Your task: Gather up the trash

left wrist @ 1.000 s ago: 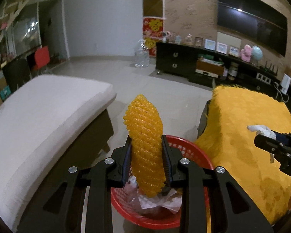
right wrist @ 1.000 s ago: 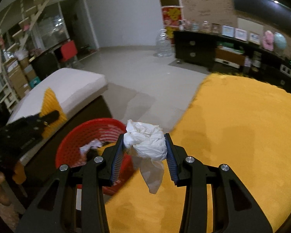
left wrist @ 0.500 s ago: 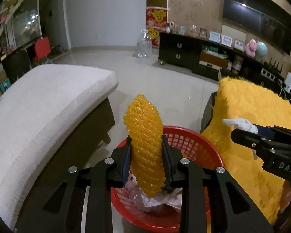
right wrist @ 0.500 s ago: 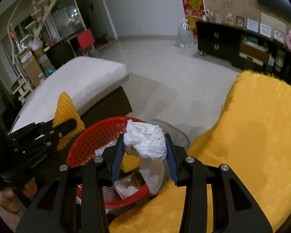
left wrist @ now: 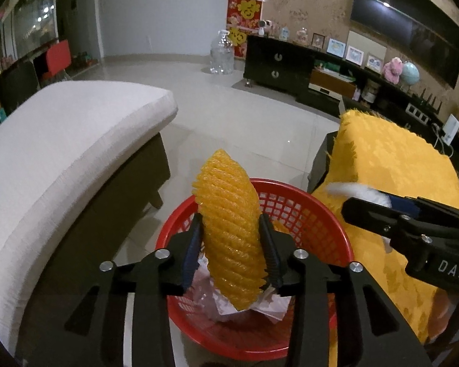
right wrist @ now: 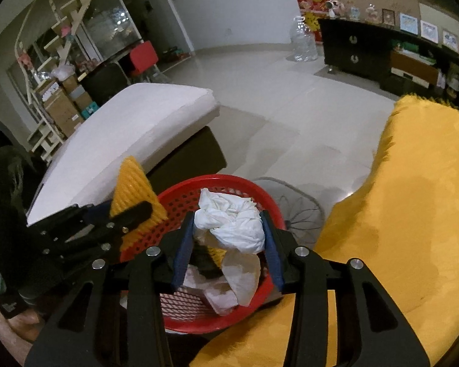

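My left gripper (left wrist: 231,250) is shut on an upright yellow foam net sleeve (left wrist: 229,223) and holds it over the red mesh basket (left wrist: 309,211). The basket holds crumpled paper and plastic trash. My right gripper (right wrist: 228,238) is shut on a crumpled white tissue (right wrist: 232,223) above the same red basket (right wrist: 180,198). In the right wrist view the left gripper (right wrist: 128,214) with the yellow sleeve (right wrist: 131,183) is at the basket's left rim. In the left wrist view the right gripper (left wrist: 352,206) reaches in from the right.
A white cushioned seat (left wrist: 61,140) lies left of the basket, and a table with a fuzzy yellow cover (left wrist: 391,159) lies right of it. A dark TV cabinet (left wrist: 290,64) and a large water bottle (left wrist: 222,52) stand across the tiled floor.
Both grippers have moved in over the red basket with their loads still held. The right gripper has shifted left off the yellow cover.
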### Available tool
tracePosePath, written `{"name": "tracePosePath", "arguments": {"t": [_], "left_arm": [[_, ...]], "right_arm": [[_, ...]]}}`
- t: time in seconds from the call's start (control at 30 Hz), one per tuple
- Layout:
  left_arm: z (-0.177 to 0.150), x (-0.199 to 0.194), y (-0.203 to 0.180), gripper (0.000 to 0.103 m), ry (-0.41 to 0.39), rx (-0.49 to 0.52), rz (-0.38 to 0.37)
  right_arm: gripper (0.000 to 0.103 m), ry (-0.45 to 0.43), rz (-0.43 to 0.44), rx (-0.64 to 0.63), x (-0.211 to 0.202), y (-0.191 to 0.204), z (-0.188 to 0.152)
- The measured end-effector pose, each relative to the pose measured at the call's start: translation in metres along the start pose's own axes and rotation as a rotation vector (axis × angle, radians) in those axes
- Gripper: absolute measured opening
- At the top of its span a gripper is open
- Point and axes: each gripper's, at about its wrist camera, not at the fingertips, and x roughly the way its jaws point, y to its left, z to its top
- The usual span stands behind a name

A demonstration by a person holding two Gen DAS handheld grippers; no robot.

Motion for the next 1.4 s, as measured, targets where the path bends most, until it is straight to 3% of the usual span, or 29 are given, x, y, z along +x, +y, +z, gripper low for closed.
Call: {"name": "tracePosePath", "arguments": {"t": [0.1, 0.47, 0.9, 1.4], "left_arm": [[0.0, 0.0, 0.0, 0.051, -0.002, 0.002, 0.008], [0.006, -0.02, 0.0, 0.079, -0.091, -0.016, -0.001], [0.006, -0.045, -0.007, 0.087, -0.198, 0.007, 0.065], [0.0, -0.067, -0.013, 0.093, -0.242, -0.004, 0.041]], "right_arm": [[0.06, -0.008, 0.024, 0.023, -0.002, -0.002, 0.001], [0.066, -0.069, 0.007, 0.064, -0.028, -0.017, 0.009], [0.096, -0.147, -0.107, 0.091, -0.053, -0.033, 0.003], [0.096, -0.188, -0.229, -0.027, -0.071, -0.012, -0.021]]}}
